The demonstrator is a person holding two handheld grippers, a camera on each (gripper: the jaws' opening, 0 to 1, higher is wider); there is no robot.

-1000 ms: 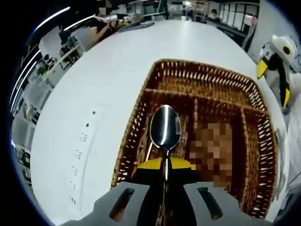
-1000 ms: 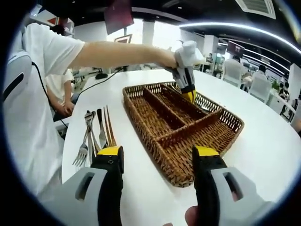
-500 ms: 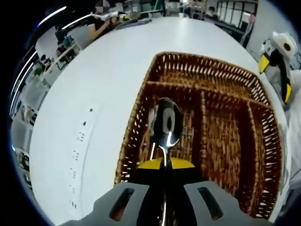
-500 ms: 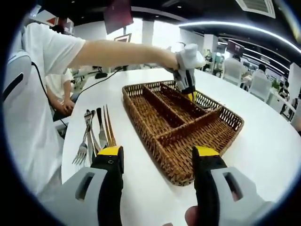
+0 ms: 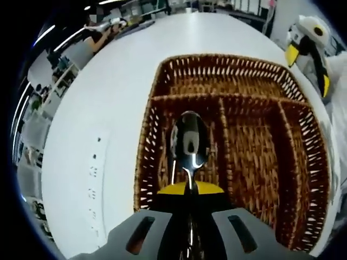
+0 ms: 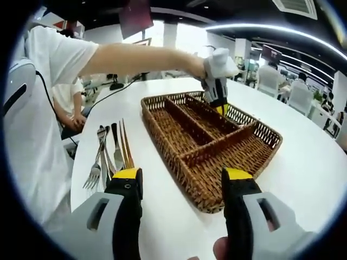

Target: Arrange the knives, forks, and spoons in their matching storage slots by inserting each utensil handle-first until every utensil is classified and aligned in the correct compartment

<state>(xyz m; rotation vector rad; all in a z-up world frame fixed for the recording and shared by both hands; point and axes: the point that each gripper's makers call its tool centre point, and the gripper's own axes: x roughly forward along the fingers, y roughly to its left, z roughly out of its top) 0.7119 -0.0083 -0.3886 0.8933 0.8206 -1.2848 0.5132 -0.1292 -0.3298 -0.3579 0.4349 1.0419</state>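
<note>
A steel spoon (image 5: 190,142) stands out from my left gripper (image 5: 190,189), which is shut on its handle, bowl forward. The bowl hangs over the leftmost long slot of the brown wicker basket (image 5: 154,103). In the right gripper view the left gripper (image 6: 218,105) hovers over the far side of the basket (image 6: 217,149), held by a person's hand. My right gripper (image 6: 182,184) is open with nothing between its jaws, short of the basket's near end. Several forks and knives (image 6: 111,151) lie on the white table to its left.
The basket has three long slots and one cross slot, with nothing visible in them. A power strip (image 5: 93,173) is set into the white round table (image 5: 108,81) left of the basket. A person in a white shirt (image 6: 38,108) stands at the left. Chairs and desks fill the background.
The left gripper's camera has shifted a little over the basket, the spoon still held the same way. The right gripper has stayed where it was, open.
</note>
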